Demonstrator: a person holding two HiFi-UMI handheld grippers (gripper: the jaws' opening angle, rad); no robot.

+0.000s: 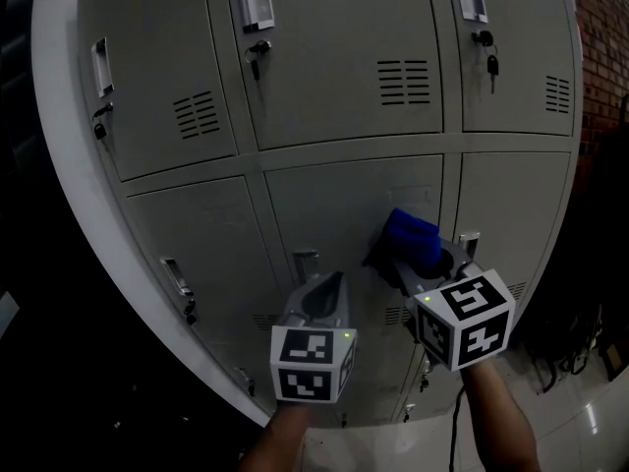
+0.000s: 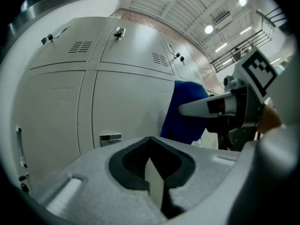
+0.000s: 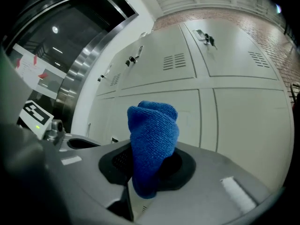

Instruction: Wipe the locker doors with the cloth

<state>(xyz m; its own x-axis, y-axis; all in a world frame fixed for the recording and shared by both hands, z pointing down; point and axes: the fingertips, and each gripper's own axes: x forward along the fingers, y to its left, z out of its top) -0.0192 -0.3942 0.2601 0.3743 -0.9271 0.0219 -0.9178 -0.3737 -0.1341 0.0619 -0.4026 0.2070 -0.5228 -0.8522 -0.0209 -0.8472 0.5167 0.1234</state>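
A bank of grey locker doors (image 1: 344, 205) fills the head view, in two rows. My right gripper (image 1: 421, 264) is shut on a bunched blue cloth (image 1: 413, 239), which touches or nearly touches the lower middle door, near its right edge. In the right gripper view the cloth (image 3: 152, 139) rises out of the jaws in front of the doors (image 3: 243, 121). My left gripper (image 1: 329, 295) hovers just left of it with its jaws closed on nothing, pointing at the same door (image 2: 126, 107). The left gripper view shows the cloth (image 2: 183, 116) at its right.
Keys hang in the locks of the upper doors (image 1: 255, 63) (image 1: 491, 65). Metal handles (image 1: 306, 261) stick out from the lower doors. A brick wall (image 1: 601, 47) and dark cables (image 1: 570, 332) are at the right, above a pale tiled floor (image 1: 580, 431).
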